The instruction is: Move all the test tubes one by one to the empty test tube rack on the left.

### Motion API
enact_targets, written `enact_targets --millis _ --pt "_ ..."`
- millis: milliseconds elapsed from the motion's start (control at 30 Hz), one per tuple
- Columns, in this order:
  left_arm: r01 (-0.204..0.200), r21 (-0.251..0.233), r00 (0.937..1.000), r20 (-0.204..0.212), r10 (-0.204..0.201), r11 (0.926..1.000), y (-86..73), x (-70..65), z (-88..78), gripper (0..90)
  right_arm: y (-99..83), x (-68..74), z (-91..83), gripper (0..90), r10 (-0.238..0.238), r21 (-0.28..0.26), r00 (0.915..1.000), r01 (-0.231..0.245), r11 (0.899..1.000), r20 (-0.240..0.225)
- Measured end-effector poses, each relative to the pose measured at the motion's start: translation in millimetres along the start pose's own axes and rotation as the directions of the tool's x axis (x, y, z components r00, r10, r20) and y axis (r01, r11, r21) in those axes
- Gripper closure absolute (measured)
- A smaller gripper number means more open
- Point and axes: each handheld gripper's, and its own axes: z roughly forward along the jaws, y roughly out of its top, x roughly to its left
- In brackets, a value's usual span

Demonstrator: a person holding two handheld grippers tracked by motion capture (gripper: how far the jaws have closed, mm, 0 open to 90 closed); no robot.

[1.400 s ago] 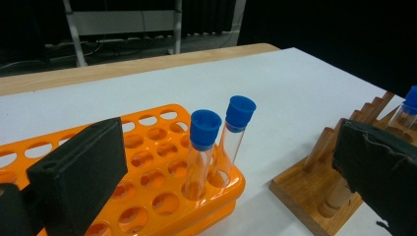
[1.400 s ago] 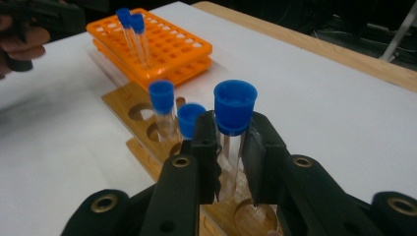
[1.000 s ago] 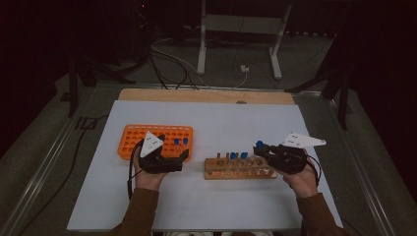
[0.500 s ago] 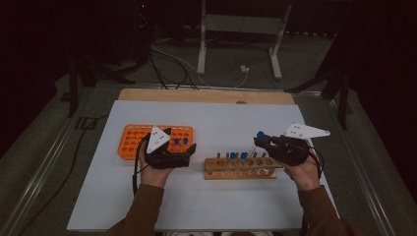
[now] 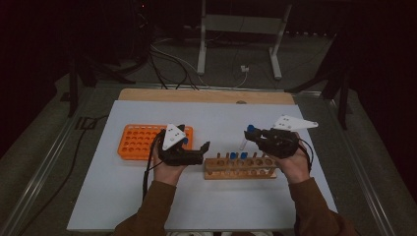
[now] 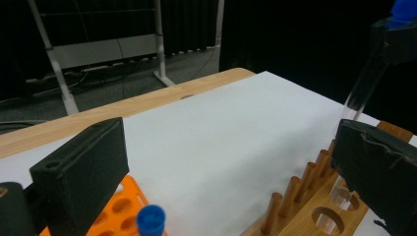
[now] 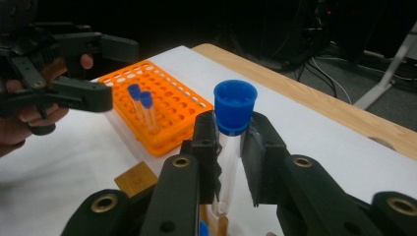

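Above the wooden rack (image 5: 241, 167), my right tongs (image 7: 230, 147) pinch a blue-capped tube (image 7: 231, 137) clear of its holes, while my left tongs (image 5: 202, 152) hang spread just beside its left end.

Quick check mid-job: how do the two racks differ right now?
The orange rack is a plastic grid of many small holes; the wooden rack is a single row of bigger holes with pegs behind. The orange rack sits at the table's left, by the left gripper; the wooden one sits right of it, below the right gripper. Both hold blue-capped tubes.
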Motion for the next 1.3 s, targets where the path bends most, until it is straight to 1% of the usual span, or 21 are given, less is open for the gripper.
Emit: enact_targets --millis 167,333,400,467,567,633,667,733,800,933,1200,1300 --pt "0.002 0.002 0.9999 0.014 -0.002 1.0000 2.3 -4.4 5.0 2.1 5.6 4.5 8.0 77.2 -0.003 0.000 0.9999 0.003 1.000 -0.012" --pt "0.000 0.010 0.9993 0.037 0.000 1.0000 2.7 -11.1 11.1 2.8 8.9 8.4 16.0 77.2 -0.005 0.001 0.9996 0.005 1.000 -0.026" --pt "-0.001 0.011 0.9985 0.055 0.000 0.9999 3.2 -15.0 14.9 2.8 9.5 9.9 19.2 77.2 0.000 0.000 0.9993 0.000 1.000 -0.037" --pt "-0.005 0.024 0.9974 0.071 0.003 0.9997 3.9 -18.6 18.7 3.0 9.8 11.8 22.4 77.2 0.003 0.003 0.9990 -0.003 1.000 -0.045" --pt "-0.008 0.032 0.9953 0.096 0.004 0.9994 4.9 -24.2 24.5 5.5 9.9 14.7 26.8 77.1 0.003 0.006 0.9986 -0.003 1.000 -0.053" --pt "-0.014 0.033 0.9937 0.112 0.010 0.9994 5.7 -28.4 27.2 10.1 10.2 16.5 29.1 77.1 0.003 0.006 0.9982 -0.002 1.000 -0.060" --pt "-0.020 0.031 0.9934 0.114 0.016 0.9993 6.2 -30.2 28.1 15.6 10.4 17.7 30.0 77.1 0.003 0.007 0.9980 -0.003 1.000 -0.063" --pt "-0.027 0.026 0.9908 0.133 0.024 0.9993 7.0 -32.9 29.4 23.2 10.8 20.0 31.9 77.1 0.002 0.007 0.9976 -0.002 1.000 -0.070" --pt "-0.047 0.023 0.9890 0.142 0.044 0.9986 7.7 -35.9 30.1 35.4 10.9 22.0 33.7 77.1 0.001 0.007 0.9971 0.000 1.000 -0.076" --pt "-0.070 0.017 0.9854 0.156 0.067 0.9974 8.0 -40.9 31.8 51.8 11.0 24.8 36.3 77.1 0.001 0.008 0.9962 0.000 1.000 -0.087" --pt "-0.095 0.018 0.9816 0.168 0.091 0.9953 6.3 -45.1 34.6 73.2 11.4 27.8 37.9 77.1 0.006 0.006 0.9936 -0.005 1.000 -0.113" --pt "-0.097 0.015 0.9800 0.176 0.093 0.9951 5.4 -46.0 35.1 77.2 11.1 28.2 38.1 77.1 0.009 0.006 0.9931 -0.009 1.000 -0.117"
